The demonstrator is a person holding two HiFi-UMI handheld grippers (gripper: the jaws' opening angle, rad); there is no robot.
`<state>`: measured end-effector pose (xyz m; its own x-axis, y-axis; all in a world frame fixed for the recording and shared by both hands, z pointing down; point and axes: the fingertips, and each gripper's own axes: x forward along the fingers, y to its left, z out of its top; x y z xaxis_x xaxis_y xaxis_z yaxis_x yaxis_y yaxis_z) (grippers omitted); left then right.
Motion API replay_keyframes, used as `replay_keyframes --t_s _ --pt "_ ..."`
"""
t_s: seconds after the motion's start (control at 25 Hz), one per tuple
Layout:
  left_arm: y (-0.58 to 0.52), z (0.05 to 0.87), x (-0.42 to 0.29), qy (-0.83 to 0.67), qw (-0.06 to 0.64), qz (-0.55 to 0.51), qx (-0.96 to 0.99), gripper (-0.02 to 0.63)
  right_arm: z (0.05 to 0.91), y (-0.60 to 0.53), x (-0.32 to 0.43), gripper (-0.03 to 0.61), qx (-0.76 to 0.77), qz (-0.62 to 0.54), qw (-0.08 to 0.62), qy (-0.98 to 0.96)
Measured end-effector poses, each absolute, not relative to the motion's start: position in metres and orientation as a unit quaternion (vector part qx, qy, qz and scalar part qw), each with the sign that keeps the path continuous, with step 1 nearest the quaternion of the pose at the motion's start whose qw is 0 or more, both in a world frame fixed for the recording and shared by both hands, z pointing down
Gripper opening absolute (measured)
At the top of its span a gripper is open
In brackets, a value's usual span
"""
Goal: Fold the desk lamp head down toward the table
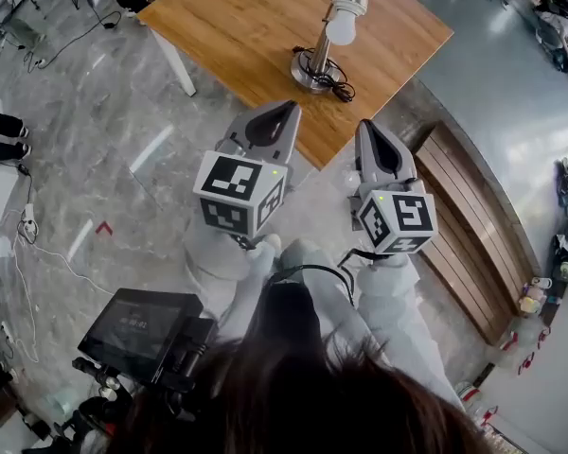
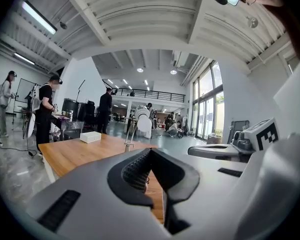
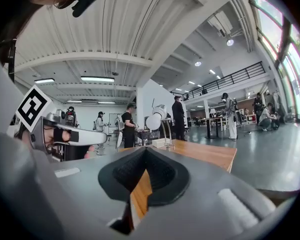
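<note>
One wooden surface [image 1: 237, 26] is standing ahead of both tongs. The left tongs [image 1: 286, 110] and right tongs [image 1: 369, 126] are pointing toward it side by side, each with its jaws pressed together and gripping nothing. The lamp [image 1: 324, 45] is standing upright near the surface's near edge, ahead of the tongs and clear of them, its head [image 1: 346, 3] raised. A white box [image 2: 90, 136] is sitting farther back, its contents hidden. A black cord [image 1: 336, 85] is lying coiled at the lamp's base.
</note>
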<state>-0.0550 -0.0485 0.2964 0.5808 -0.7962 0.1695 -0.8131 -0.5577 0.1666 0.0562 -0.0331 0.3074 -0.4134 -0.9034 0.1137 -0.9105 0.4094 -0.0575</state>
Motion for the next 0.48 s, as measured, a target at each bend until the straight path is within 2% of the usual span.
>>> replay_keyframes --t_s 0.48 --pt "-0.199 0.333 -0.03 -0.442 0.142 0.05 0.884 0.003 0.365 -0.176 0.086 0.002 0.52 0.094 0.068 -0.846"
